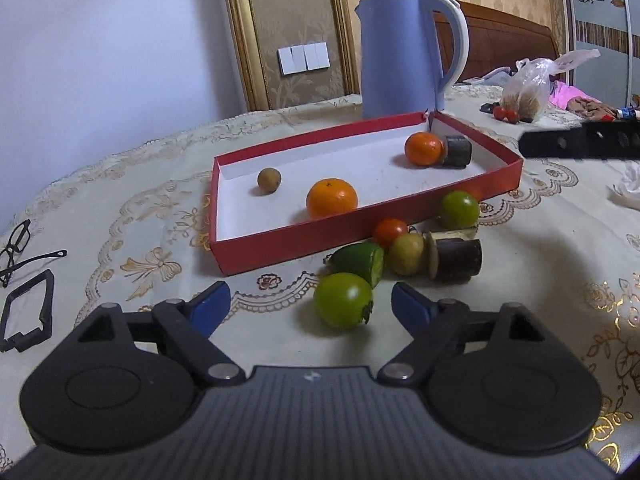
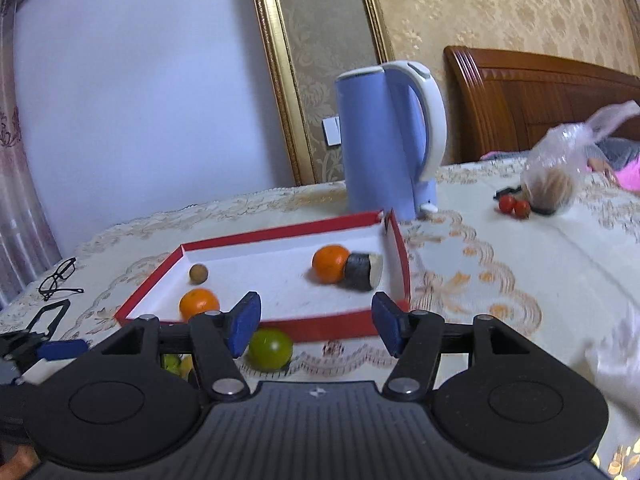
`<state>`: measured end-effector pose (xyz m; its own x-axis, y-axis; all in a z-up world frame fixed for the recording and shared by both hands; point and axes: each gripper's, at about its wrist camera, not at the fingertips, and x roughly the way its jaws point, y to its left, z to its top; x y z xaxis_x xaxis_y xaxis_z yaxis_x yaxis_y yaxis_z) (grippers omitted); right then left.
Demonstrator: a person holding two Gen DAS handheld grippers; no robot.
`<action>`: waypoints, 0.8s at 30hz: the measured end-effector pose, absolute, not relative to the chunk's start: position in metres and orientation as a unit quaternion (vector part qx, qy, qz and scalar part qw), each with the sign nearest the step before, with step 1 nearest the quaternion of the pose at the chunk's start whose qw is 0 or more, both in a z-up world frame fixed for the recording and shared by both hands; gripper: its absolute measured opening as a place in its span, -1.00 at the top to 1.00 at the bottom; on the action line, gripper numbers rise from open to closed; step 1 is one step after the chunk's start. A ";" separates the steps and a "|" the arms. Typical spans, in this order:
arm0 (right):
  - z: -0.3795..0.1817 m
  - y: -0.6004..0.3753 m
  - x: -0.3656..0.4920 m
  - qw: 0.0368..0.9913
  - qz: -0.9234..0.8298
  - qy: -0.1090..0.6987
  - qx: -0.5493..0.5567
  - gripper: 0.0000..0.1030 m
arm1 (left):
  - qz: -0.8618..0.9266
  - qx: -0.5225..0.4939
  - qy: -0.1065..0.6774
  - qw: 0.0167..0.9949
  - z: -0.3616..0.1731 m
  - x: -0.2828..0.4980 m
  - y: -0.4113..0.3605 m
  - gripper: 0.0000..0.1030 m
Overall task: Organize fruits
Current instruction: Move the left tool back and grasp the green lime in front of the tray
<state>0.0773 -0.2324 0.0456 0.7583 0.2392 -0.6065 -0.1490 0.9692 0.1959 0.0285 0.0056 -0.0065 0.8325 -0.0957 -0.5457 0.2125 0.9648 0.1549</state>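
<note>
Green tomato (image 1: 343, 299) lying on the tablecloth (image 1: 120, 216) squarely between the blue pads of the left gripper (image 1: 310, 304), jaws wide and gripping nothing, likely lined up for a pick. Just ahead, more loose fruit crowded against the red tray (image 1: 280, 242), which already holds two oranges. Further right, right gripper (image 2: 316, 326) half open and empty above the tray's near wall.

Glossy-skinned green tomato (image 1: 343, 300), matt red paper tray (image 1: 280, 242), embroidered cloth tablecloth (image 1: 120, 216), smooth plastic kettle (image 1: 400, 56).
</note>
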 end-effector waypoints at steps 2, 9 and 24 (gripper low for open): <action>0.043 -0.230 0.072 0.934 0.108 0.336 0.063 -0.18 | -0.084 0.105 0.282 0.950 -0.007 0.030 0.004 -0.60; 0.033 -0.228 0.062 0.926 0.121 0.351 0.061 -0.18 | -0.107 0.084 0.319 0.938 -0.014 0.042 0.005 0.17; 0.030 -0.218 0.056 0.922 0.139 0.359 0.046 -0.18 | -0.106 0.078 0.318 0.939 -0.014 0.044 0.002 0.37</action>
